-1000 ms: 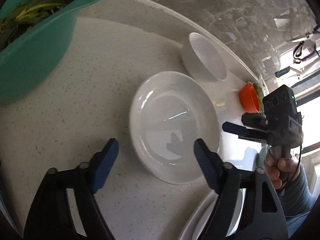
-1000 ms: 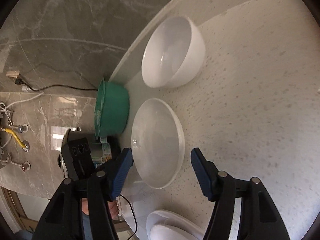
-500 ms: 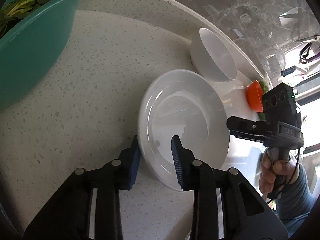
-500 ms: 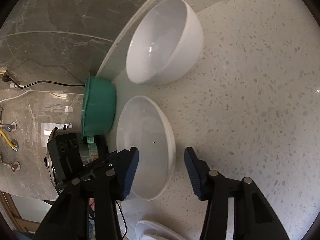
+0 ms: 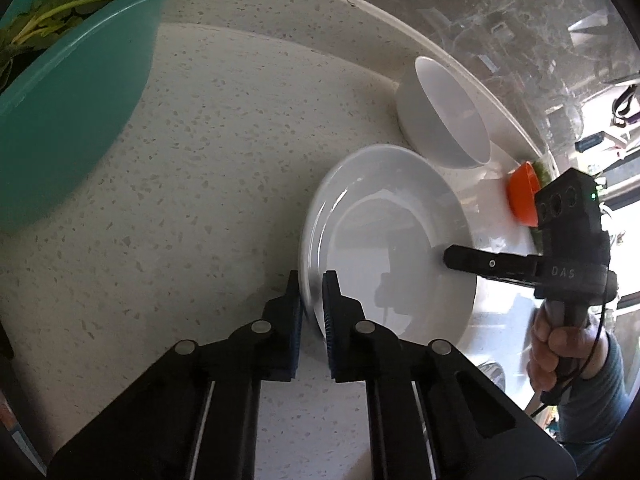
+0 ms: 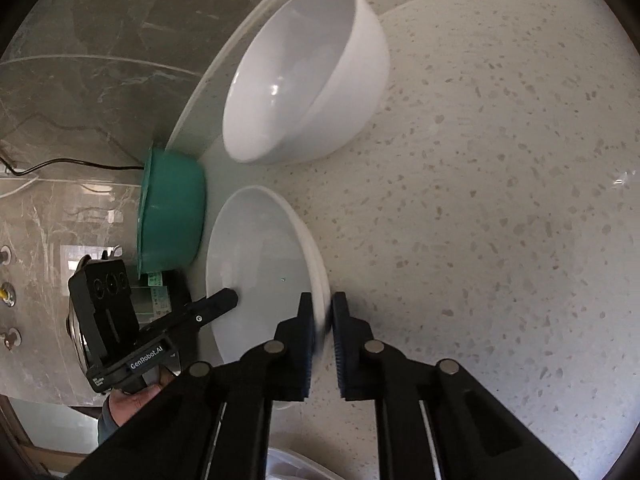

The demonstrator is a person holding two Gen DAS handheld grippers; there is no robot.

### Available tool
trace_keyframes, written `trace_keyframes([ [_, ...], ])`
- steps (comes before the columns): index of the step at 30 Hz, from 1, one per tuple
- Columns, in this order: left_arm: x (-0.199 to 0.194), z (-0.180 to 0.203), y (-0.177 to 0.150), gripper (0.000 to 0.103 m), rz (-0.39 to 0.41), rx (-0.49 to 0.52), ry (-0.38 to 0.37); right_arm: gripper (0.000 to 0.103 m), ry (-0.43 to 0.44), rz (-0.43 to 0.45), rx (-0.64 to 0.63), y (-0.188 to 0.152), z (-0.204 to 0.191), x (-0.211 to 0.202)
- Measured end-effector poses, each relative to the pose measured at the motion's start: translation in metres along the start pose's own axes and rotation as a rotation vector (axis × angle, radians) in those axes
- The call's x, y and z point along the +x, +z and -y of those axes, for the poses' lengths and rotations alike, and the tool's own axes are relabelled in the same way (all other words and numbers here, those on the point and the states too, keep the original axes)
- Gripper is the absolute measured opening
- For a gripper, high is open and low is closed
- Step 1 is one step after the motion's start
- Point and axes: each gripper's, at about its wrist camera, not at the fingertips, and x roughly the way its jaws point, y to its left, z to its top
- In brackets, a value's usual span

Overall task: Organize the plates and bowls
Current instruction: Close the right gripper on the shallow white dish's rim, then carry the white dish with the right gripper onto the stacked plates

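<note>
Now the white plate (image 5: 384, 240) lies open side up on the speckled counter (image 5: 224, 160), just beside the white bowl (image 5: 444, 116). Left gripper (image 5: 311, 300) is closing on its near rim, which sits between the pads; right gripper (image 6: 319, 320) is clamped on the opposite rim.

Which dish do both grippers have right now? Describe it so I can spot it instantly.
On the speckled countertop, between the teal basin of greens and the deep white bowl by the wall, sits a shallow white plate. The left gripper is closing on its near rim; the right gripper pinches the opposite rim. It is the flat, wide white dish.
</note>
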Motion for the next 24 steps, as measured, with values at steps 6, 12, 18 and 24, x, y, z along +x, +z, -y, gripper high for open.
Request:
trace_keyframes([
  [6, 0.003, 0.008, 0.001, 0.008, 0.007, 0.023, 0.026, 0.011, -0.039, 0.006, -0.006, 0.001, -0.002, -0.001],
  [12, 0.002, 0.013, -0.002, 0.008, 0.018, 0.037, 0.031, 0.011, -0.047, 0.023, -0.025, 0.000, -0.006, -0.008],
  [18, -0.008, 0.024, -0.009, 0.008, 0.024, 0.045, 0.033, 0.012, -0.048, 0.034, -0.022, -0.003, -0.010, -0.018],
  [24, -0.037, 0.045, -0.025, 0.008, 0.036, 0.068, 0.026, 0.011, -0.034, 0.059, -0.022, -0.018, -0.019, -0.043],
])
